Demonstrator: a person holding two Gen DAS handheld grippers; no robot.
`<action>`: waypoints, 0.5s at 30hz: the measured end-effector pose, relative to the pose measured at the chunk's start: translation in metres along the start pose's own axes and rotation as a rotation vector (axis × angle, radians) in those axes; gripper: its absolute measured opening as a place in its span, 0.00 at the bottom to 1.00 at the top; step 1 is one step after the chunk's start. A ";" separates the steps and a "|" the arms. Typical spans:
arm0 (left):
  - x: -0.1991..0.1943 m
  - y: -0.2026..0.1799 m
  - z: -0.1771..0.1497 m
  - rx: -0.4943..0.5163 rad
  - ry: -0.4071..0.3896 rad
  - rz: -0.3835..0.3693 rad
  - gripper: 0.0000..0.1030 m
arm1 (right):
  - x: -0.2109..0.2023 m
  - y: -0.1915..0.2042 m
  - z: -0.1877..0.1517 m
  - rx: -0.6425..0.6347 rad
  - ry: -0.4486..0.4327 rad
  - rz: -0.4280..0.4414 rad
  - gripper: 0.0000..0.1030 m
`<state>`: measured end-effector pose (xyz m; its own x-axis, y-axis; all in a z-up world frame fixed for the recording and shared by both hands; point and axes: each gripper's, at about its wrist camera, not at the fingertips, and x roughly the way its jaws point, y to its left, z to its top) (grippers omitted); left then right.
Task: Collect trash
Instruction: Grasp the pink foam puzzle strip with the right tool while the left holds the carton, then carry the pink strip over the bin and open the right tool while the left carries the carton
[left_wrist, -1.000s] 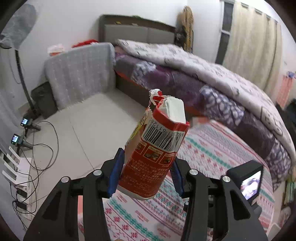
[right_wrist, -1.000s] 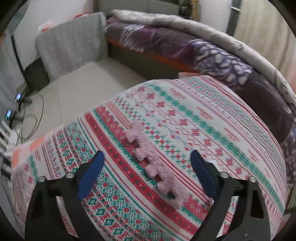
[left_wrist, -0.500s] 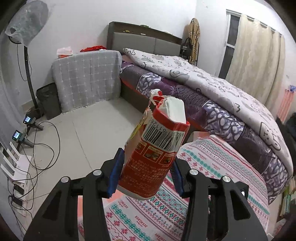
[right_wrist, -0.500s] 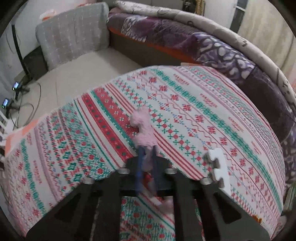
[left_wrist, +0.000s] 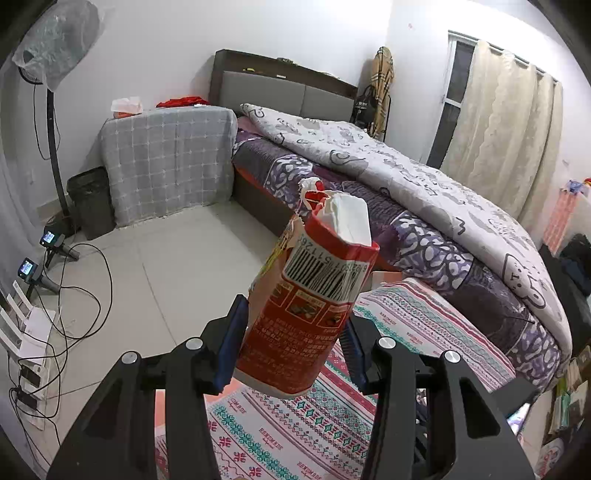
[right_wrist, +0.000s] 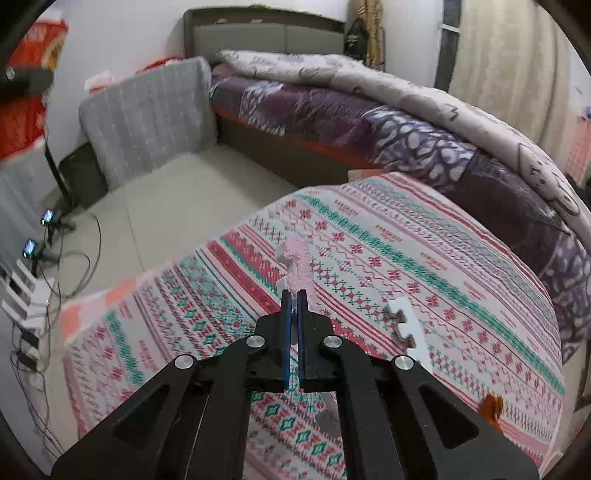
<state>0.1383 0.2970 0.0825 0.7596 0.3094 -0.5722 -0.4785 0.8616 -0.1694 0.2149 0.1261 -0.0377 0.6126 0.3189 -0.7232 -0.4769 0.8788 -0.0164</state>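
Right wrist view: right gripper (right_wrist: 292, 306) jaws clenched on light, floppy pink foam strip (right_wrist: 300, 264); left gripper (left_wrist: 295, 334) jaws grasped crushable red bag (left_wrist: 306, 314) mid-body.

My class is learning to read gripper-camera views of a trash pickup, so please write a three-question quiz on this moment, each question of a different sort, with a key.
1. True or false: the left gripper is empty.
2. Multiple choice: what is the right gripper shut on? A) the white puzzle-edged foam piece B) the pink foam strip C) the orange scrap
3. Short answer: what sticks out of the open top of the red packet?

Key
1. False. It grips the red packet.
2. B. The pink foam strip is pinched; the white puzzle-edged foam piece and the orange scrap lie on the patterned cloth.
3. White tissue.
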 end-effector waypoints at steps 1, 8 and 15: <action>-0.002 0.000 0.000 -0.001 -0.002 -0.003 0.46 | -0.008 -0.001 0.000 0.012 -0.013 -0.002 0.02; -0.019 -0.014 -0.004 0.011 -0.019 -0.046 0.46 | -0.066 -0.021 -0.002 0.089 -0.113 -0.047 0.02; -0.038 -0.047 -0.015 0.047 -0.027 -0.122 0.46 | -0.124 -0.052 -0.012 0.172 -0.194 -0.108 0.02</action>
<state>0.1254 0.2388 0.1004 0.8226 0.2118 -0.5276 -0.3617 0.9109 -0.1983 0.1563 0.0363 0.0451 0.7715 0.2674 -0.5773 -0.2984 0.9535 0.0429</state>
